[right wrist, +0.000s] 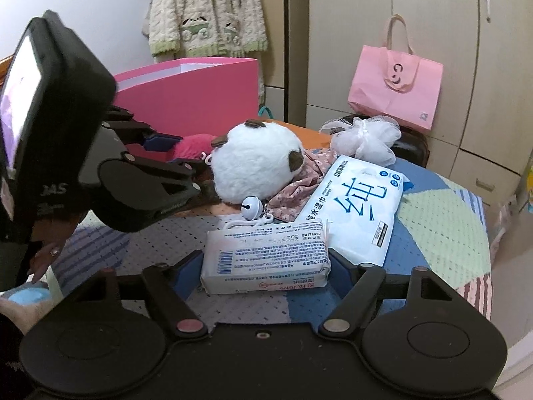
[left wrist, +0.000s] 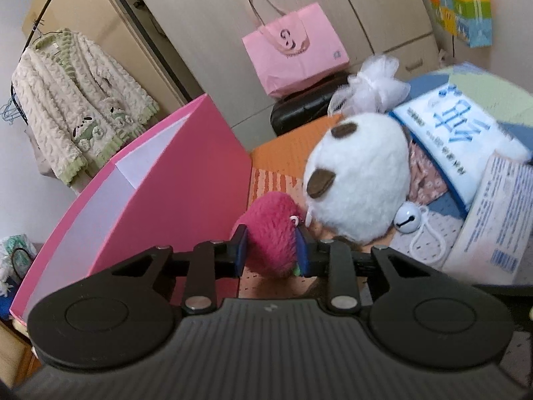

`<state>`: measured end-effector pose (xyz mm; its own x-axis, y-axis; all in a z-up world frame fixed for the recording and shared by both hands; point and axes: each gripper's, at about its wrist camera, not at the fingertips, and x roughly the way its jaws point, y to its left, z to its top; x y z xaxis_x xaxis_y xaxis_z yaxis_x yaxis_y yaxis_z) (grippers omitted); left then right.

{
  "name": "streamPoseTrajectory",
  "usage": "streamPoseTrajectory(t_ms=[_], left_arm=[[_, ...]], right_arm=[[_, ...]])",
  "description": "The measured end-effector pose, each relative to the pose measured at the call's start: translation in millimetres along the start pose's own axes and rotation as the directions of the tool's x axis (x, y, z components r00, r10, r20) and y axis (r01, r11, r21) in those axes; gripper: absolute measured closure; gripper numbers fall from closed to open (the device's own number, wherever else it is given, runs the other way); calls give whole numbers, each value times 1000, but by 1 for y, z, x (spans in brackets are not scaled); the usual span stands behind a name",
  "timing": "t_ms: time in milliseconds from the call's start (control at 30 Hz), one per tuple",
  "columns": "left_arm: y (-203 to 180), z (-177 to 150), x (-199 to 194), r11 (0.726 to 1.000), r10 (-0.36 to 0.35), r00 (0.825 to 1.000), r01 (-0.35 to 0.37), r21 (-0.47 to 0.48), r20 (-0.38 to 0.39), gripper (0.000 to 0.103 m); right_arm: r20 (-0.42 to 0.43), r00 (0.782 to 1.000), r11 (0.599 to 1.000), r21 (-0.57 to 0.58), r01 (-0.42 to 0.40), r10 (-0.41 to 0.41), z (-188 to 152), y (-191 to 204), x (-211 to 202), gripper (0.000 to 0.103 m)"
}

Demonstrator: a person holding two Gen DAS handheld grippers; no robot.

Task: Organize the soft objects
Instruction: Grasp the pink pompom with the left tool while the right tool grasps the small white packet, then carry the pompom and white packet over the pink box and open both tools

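The left claw (left wrist: 272,250) is clenched on a fuzzy magenta plush (left wrist: 271,230), its blue pads pressing into the shaggy pile from both sides. This rounded plush sits just beside the open pink box (left wrist: 186,180), a smooth, stiff-walled carton with a white lining, and touches the large white plush (left wrist: 358,180) on its other side. The white plush is dome-shaped and fluffy, with dark brown patches of felt-like fabric.

A shiny white bell (left wrist: 407,220) on a looped cord lies against the white plush. Behind it rests a frothy white mesh puff (left wrist: 373,83), and a crumpled piece of pink floral cloth (right wrist: 301,180) lies tucked between the white plush and the big glossy wipes pack (right wrist: 356,210), a flat blue-and-white plastic pouch.

The right claw (right wrist: 266,263) stands released, its fingers on either side of a small printed tissue pack (right wrist: 266,256), a soft rectangular block in crinkled film; whether the pads touch it cannot be told. Everything rests on a worktop under a knitted patchwork cover (right wrist: 443,236) of orange, blue, pale green and striped panels with a dotted weave.
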<state>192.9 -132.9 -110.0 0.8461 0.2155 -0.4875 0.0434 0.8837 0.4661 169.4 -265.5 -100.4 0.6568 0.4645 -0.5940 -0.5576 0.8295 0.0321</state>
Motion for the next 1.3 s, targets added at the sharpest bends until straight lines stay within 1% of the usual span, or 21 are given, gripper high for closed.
streamPoseTrajectory(t_ms=[267,400,533,667,733,800,933,1167,1300], left_arm=[[13,-6,-18,998,-43,998,45,-52,37,75],[22,-11,-27,989,-111,993,114,-94,33,75],[24,-13,-38,984,-143,989,147,-104,48,75],[29,-17,-46,972,-191,980,196,-128,52,75],[32,-20,-50,963,-223,973,228,-141,53,75],[37,-22,-55,948,-267,962,273,-162,61,75],[40,-29,-66,941,-278,955,292,-171,102,75],[48,-37,-78,911,-354,930,367,-190,103,75],[58,-44,-82,889,-397,913,408,-209,93,75]], right_arm=[[-5,1000,998,65,22,-22,-5,3,-4,22],[-1,999,995,86,40,-40,-7,7,-9,23],[-2,998,992,111,57,-57,-10,11,-12,23],[-4,997,989,133,71,-72,-12,15,-17,23],[-4,997,987,139,77,-77,-12,16,-20,23],[-3,997,986,145,81,-81,-13,18,-24,22],[1,995,982,163,99,-101,-15,21,-31,22],[-19,991,970,202,137,-136,-21,23,-42,22],[-38,985,960,222,171,-166,-22,25,-53,22]])
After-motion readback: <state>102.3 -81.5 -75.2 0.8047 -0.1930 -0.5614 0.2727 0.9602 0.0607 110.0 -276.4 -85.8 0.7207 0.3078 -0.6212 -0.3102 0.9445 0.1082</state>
